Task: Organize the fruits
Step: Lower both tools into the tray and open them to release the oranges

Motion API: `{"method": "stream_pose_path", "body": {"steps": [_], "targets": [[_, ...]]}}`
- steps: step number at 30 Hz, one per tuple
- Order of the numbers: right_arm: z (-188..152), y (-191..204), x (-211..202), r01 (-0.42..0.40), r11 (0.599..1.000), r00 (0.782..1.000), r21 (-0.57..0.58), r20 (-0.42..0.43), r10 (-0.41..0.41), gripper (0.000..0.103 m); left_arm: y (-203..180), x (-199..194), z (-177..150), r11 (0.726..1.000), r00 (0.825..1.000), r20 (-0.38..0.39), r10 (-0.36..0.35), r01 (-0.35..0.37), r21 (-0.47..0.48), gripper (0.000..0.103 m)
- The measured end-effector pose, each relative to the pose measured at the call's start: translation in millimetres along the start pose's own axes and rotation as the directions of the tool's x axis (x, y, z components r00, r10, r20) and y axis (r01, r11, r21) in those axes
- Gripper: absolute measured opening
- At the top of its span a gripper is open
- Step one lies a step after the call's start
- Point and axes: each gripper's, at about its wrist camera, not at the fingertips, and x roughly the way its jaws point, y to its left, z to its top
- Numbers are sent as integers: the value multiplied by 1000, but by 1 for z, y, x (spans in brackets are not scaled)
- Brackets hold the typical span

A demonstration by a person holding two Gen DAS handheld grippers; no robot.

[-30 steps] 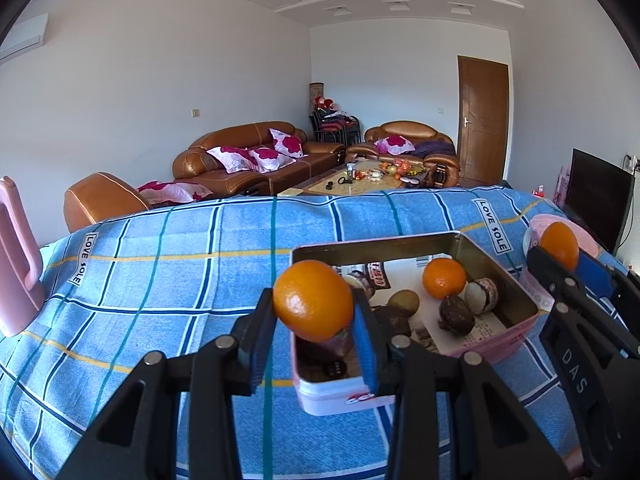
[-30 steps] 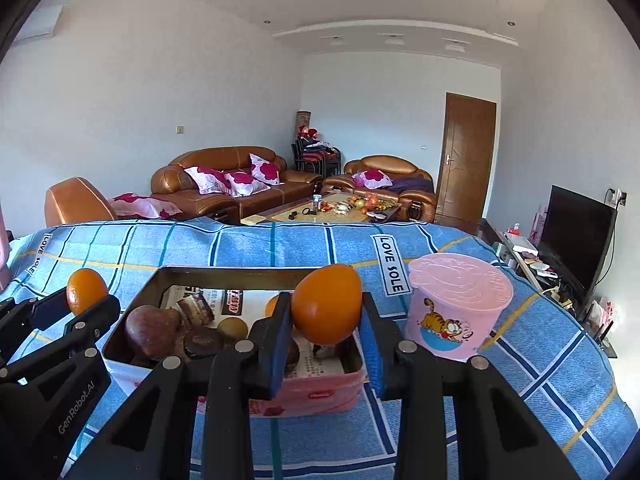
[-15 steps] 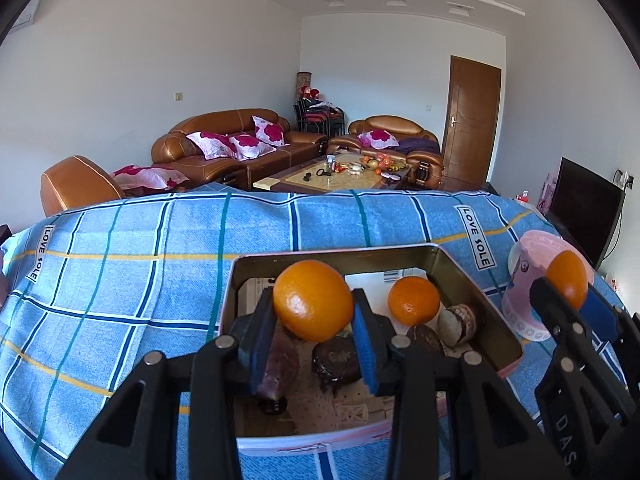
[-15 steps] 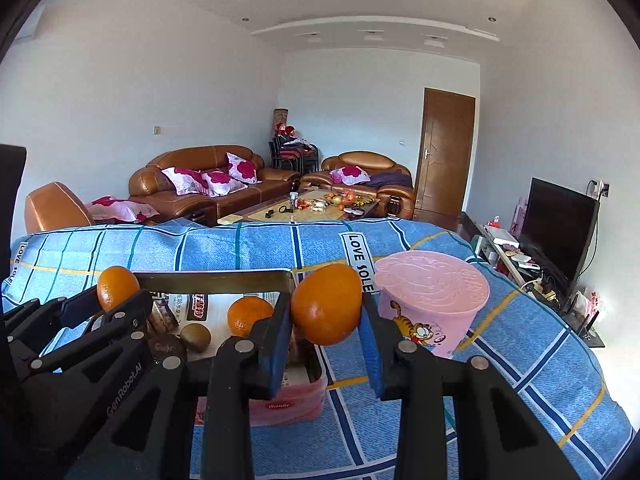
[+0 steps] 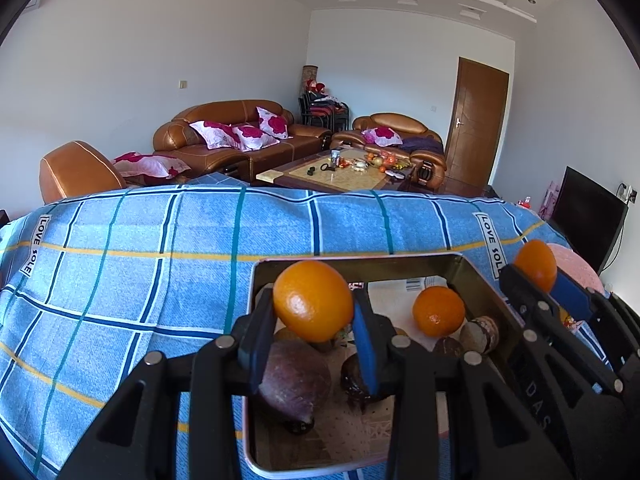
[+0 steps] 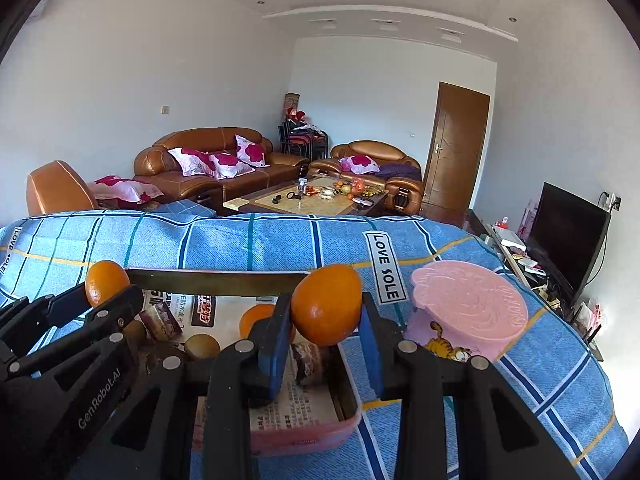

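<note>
Black hand-held gripper (image 5: 313, 338), blue pads (image 5: 364, 344), silver screws

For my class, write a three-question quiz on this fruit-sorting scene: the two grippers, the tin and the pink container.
1. True or false: both grippers hold an orange.
2. How many oranges lie loose inside the tin?
3. The pink container stands: A) inside the tin, B) beside the tin on the blue checked cloth, C) on the sofa.

Key
1. True: the left gripper and the right gripper each clamp an orange.
2. One.
3. B.
</note>
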Motion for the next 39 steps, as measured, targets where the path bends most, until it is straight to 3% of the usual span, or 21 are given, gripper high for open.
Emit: {"method": "stream_pose_path", "body": {"steps": [15, 21, 26, 35, 39], "targets": [[6, 18, 46, -164, 986, 980, 8, -116, 164, 35, 10, 18, 2, 999, 997, -79, -21, 18, -31, 38], [3, 20, 56, -277, 961, 947, 28, -160, 277, 35, 12, 20, 2, 998, 995, -90, -36, 31, -54, 38], [0, 16, 66, -379, 923, 901, 74, -199, 386, 35, 19, 20, 1, 996, 994, -92, -53, 46, -76, 38], [-3, 12, 65, -438, 892, 871, 111, -192, 451, 35, 21, 15, 1, 996, 996, -79, -48, 42, -73, 37], [-5, 6, 66, -479, 862, 842, 168, -190, 505, 35, 22, 14, 1, 996, 996, -78, -52, 46, -77, 38]]}}
